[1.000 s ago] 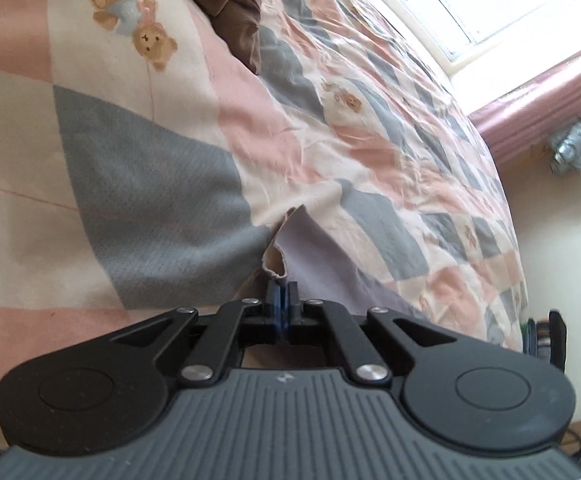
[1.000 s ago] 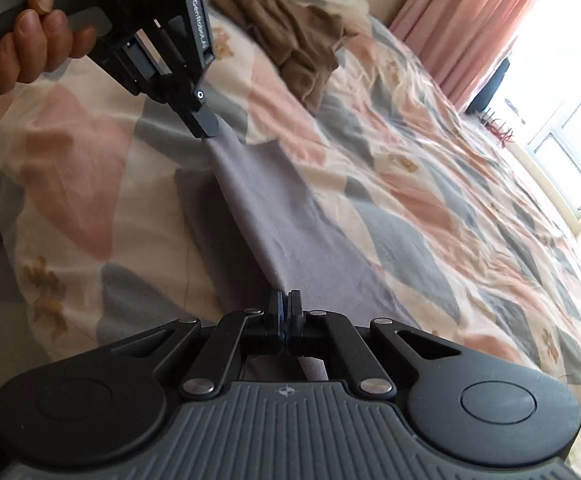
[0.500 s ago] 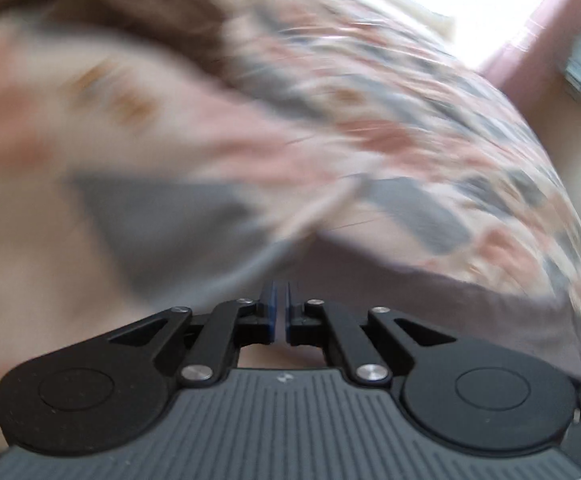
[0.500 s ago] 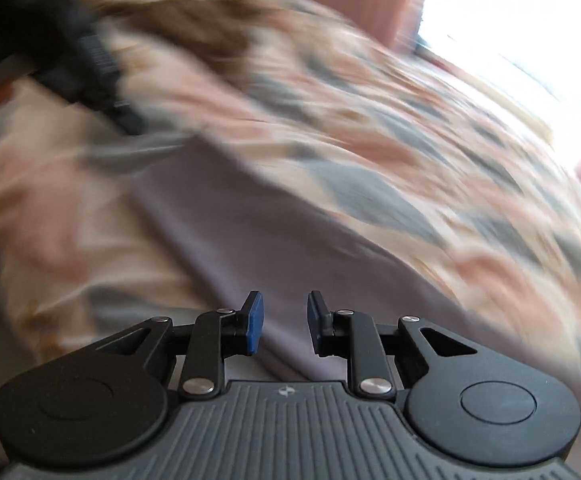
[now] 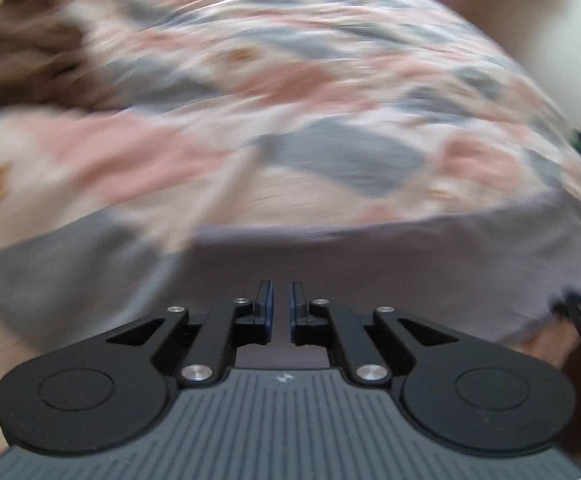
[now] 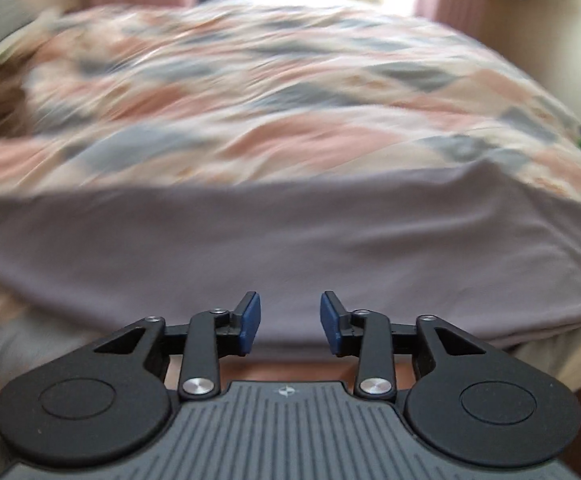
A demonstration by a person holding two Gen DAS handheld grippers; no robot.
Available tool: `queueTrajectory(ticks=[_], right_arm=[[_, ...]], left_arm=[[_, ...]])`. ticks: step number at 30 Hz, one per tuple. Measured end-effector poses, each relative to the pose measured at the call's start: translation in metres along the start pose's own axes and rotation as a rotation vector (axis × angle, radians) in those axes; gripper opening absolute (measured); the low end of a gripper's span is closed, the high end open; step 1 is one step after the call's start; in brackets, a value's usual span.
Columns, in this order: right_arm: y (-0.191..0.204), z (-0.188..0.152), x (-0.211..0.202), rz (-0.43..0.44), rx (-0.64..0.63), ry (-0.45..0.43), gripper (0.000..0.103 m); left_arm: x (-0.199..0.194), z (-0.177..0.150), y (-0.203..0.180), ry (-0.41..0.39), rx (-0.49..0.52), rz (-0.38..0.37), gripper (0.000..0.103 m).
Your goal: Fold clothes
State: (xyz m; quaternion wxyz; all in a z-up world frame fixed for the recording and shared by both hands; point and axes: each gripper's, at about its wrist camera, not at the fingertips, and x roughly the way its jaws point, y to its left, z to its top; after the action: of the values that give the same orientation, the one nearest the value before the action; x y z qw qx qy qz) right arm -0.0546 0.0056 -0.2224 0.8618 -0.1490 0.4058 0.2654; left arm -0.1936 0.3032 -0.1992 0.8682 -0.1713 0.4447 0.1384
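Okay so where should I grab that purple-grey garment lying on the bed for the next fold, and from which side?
Probably the near right corner of the purple-grey garment, where its hem overhangs the quilt edge. It lies flat as a wide band, so bring the open right tool in low from the bed's near edge and pinch the hem.

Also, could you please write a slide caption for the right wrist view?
Right gripper, jaws open, over the flat mauve garment on a patchwork bedspread.

Motion blur smears the patterned quilt in both views; beyond it, left of the grey garment, a brown heap, possibly clothing, is cut off.
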Motion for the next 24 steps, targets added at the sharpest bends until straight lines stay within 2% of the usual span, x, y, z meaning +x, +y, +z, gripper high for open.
queueTrajectory(ticks=[2, 4, 7, 11, 13, 16, 17, 18, 20, 21, 24], right_arm=[[-0.018, 0.0, 0.015, -0.047, 0.009, 0.013, 0.046], [-0.033, -0.009, 0.029, -0.099, -0.01, 0.055, 0.048], [-0.059, -0.025, 0.027, -0.11, 0.016, 0.063, 0.049], [-0.073, -0.027, 0.002, -0.135, 0.065, 0.021, 0.049], [-0.071, -0.025, -0.008, -0.114, 0.076, -0.011, 0.049], [-0.052, -0.022, -0.006, -0.035, 0.042, -0.027, 0.05], [-0.046, -0.024, -0.002, -0.023, 0.032, -0.013, 0.051], [-0.041, -0.028, 0.003, -0.02, 0.03, 0.006, 0.051], [-0.033, -0.038, 0.01, -0.016, 0.034, 0.048, 0.055], [-0.032, -0.044, 0.011, -0.017, 0.049, 0.071, 0.057], [-0.033, -0.06, 0.002, -0.013, 0.11, 0.118, 0.058]], left_arm=[[0.016, 0.011, -0.016, -0.042, 0.073, 0.006, 0.011], [0.039, 0.02, -0.012, -0.047, 0.068, 0.043, 0.013], [0.07, 0.022, 0.023, 0.027, 0.02, 0.181, 0.013], [0.042, 0.021, 0.068, 0.035, -0.127, 0.283, 0.008], [0.019, 0.023, 0.062, 0.005, -0.143, 0.266, 0.008], [-0.002, 0.019, 0.017, -0.029, -0.017, 0.164, 0.01], [-0.002, 0.014, 0.0, -0.023, 0.036, 0.118, 0.016], [0.002, 0.008, -0.015, -0.002, 0.079, 0.082, 0.024], [0.019, -0.007, -0.035, 0.068, 0.138, 0.067, 0.024], [0.028, -0.016, -0.039, 0.116, 0.142, 0.081, 0.024], [0.03, -0.032, -0.031, 0.168, 0.092, 0.089, 0.025]])
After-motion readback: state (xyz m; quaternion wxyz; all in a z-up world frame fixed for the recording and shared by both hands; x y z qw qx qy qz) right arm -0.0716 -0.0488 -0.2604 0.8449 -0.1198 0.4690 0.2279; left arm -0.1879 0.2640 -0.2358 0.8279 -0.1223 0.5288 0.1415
